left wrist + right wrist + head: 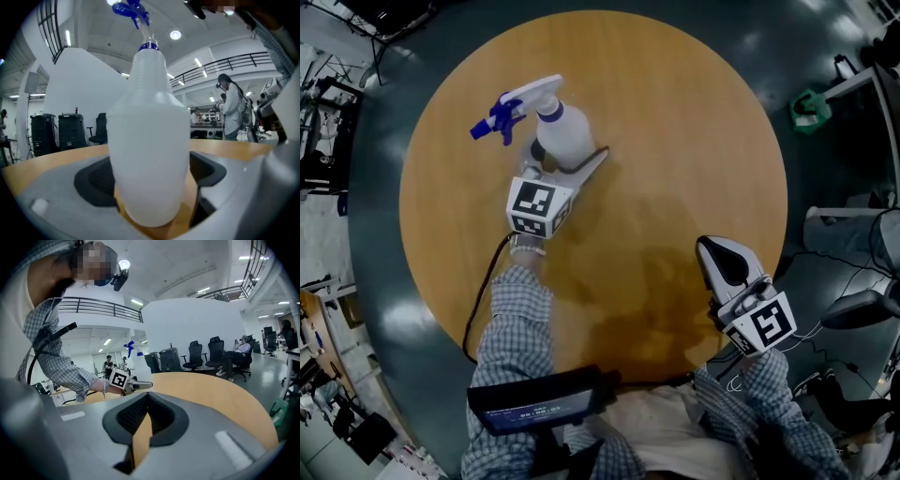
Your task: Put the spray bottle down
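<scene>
A white spray bottle (564,133) with a blue trigger head stands upright on the round wooden table (675,141), left of centre. My left gripper (566,157) is open around its base, one jaw on each side. In the left gripper view the bottle (150,140) fills the middle, with a strip of table showing between it and the right-hand pad (208,171). My right gripper (719,251) rests low over the table's right front edge, jaws shut with nothing in them (147,397). In the right gripper view the bottle (136,365) and the left gripper (139,386) appear far off.
A green object (809,110) lies on the floor past the table's right edge. A black cable (483,291) runs along the left sleeve. Office chairs (213,355) and dark bins (58,131) stand around the room; a person (230,112) stands beyond the table.
</scene>
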